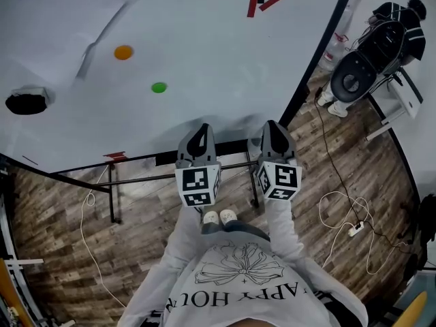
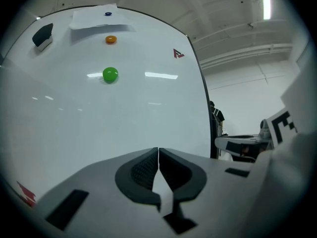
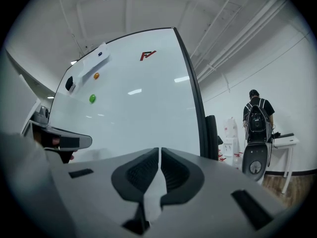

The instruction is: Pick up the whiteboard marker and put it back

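Overhead first, head view. Noted left gripper (image 1: pixel 199 131) and right gripper (image 1: pixel 274 128) side by side, both aimed at the lower edge of the whiteboard (image 1: pixel 204 53). Saw no marker plainly. Spotted a small red piece (image 1: pixel 114 155) on the board's bottom ledge, off to the left of the left fingers and well apart from them; too small to call it the whiteboard marker or a label. Logged green magnet (image 1: pixel 159 87) and orange magnet (image 1: pixel 123 52) beyond the left fingers, black eraser (image 1: pixel 27 103) far to their left.

Left gripper view next. Found fingers (image 2: pixel 143 170) pressed together, only a hairline seam, nothing pinched. Same red piece low and left of them at the frame edge, cut off; green magnet up ahead.

Right gripper view last. Found fingers (image 3: pixel 176 172) likewise pressed together on nothing. Board ahead and to their left; person with a backpack (image 3: pixel 256 115) well off to their right. No marker here.

Judged to fit two stages: marker lying on the ledge waiting to be picked, or marker set back there and let go. Cannot settle which from empty fingers alone. Before any further move: need to confirm whether that red piece is the marker.
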The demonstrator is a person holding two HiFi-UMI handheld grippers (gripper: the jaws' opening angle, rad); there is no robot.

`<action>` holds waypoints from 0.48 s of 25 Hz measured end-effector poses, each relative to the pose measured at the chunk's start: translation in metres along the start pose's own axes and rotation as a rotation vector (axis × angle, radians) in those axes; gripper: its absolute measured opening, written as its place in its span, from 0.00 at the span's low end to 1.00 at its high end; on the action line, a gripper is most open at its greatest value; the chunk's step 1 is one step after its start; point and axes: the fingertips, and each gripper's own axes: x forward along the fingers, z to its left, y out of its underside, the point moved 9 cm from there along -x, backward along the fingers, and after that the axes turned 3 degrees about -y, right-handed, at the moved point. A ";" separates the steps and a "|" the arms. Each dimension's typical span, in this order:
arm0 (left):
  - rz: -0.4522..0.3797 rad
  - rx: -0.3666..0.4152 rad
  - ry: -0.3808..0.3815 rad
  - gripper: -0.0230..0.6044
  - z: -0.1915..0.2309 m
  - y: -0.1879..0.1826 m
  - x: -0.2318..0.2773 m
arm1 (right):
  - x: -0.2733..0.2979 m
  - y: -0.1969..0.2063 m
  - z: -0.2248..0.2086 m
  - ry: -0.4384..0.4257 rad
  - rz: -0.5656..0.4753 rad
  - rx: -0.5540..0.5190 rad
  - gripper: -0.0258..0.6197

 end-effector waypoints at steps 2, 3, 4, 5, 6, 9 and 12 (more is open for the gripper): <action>0.001 -0.001 -0.003 0.05 0.002 0.000 -0.001 | 0.001 0.000 0.001 -0.004 0.002 -0.003 0.06; 0.002 0.000 -0.005 0.05 0.002 0.000 -0.001 | 0.001 0.000 0.002 -0.005 0.002 -0.004 0.06; 0.003 0.000 -0.006 0.05 0.003 0.000 -0.002 | 0.001 0.000 0.002 -0.005 0.003 -0.006 0.06; 0.003 0.001 -0.008 0.05 0.004 0.000 -0.002 | 0.001 0.000 0.002 -0.005 0.003 -0.007 0.06; 0.004 0.001 -0.010 0.05 0.004 0.000 -0.003 | 0.001 0.000 0.003 -0.005 0.004 -0.008 0.06; 0.006 0.001 -0.013 0.05 0.006 0.000 -0.003 | 0.002 0.000 0.003 -0.005 0.005 -0.009 0.06; 0.005 0.003 -0.013 0.05 0.006 -0.001 -0.003 | 0.003 0.000 0.003 -0.005 0.005 -0.008 0.06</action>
